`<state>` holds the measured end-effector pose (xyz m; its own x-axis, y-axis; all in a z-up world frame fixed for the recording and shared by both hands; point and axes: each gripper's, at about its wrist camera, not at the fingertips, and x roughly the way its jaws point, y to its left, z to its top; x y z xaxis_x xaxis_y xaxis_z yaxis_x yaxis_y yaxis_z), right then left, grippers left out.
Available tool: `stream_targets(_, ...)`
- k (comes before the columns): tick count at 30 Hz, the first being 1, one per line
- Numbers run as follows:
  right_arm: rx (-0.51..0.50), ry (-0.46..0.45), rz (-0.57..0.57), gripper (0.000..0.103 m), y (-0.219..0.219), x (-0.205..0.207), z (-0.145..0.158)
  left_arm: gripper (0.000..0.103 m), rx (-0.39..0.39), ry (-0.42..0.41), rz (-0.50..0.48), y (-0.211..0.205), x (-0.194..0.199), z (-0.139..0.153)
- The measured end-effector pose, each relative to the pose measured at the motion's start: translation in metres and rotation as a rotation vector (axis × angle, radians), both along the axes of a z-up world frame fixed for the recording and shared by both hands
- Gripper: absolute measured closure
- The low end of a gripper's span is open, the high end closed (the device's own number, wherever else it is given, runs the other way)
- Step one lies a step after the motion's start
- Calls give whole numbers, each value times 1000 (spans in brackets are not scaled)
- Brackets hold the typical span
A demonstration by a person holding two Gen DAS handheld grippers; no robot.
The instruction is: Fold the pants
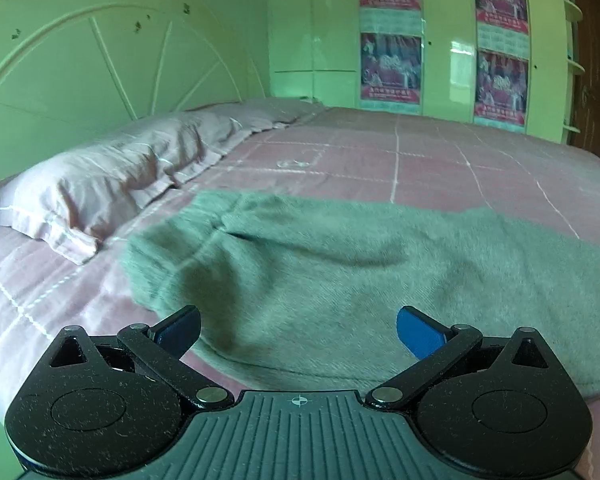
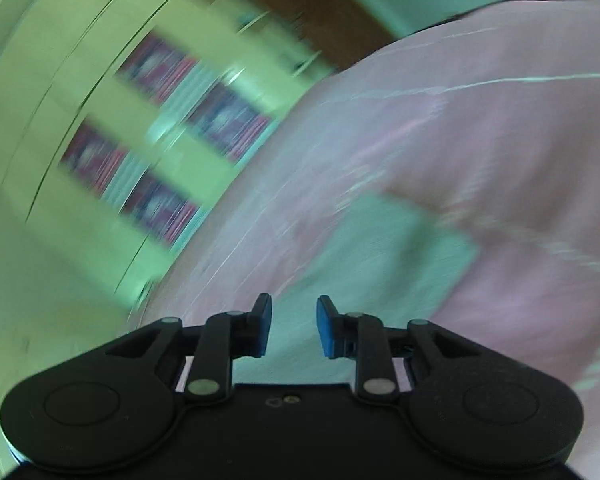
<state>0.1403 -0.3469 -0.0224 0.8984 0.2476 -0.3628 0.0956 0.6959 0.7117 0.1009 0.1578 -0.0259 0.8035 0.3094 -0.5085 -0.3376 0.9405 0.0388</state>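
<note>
The left gripper (image 1: 298, 330) has its blue pads spread wide with nothing between them, hovering over the near edge of the grey-green pants (image 1: 340, 280); the pants lie spread across a pink bed (image 1: 420, 160), with a pink pillow (image 1: 100, 184) to their left below a pale headboard (image 1: 100, 52). The right gripper (image 2: 294, 330), seen in a blurred, tilted view, has its jaws slightly parted and empty, the pants (image 2: 380, 248) beyond them; poster-covered wardrobe doors (image 1: 444, 40) stand behind the bed.
</note>
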Motion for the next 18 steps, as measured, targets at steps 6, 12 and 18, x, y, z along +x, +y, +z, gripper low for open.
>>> stream_targets(6,-172,-35,425,80,148,75,37,0,-78,7,118,55,-11,12)
stream_targets(12,-302,-20,755,77,313,148,50,21,-282,-37,130,107,5,6)
stream_targets(18,-406,41,941,77,402,206,29,59,-450,-63,121,134,22,-13)
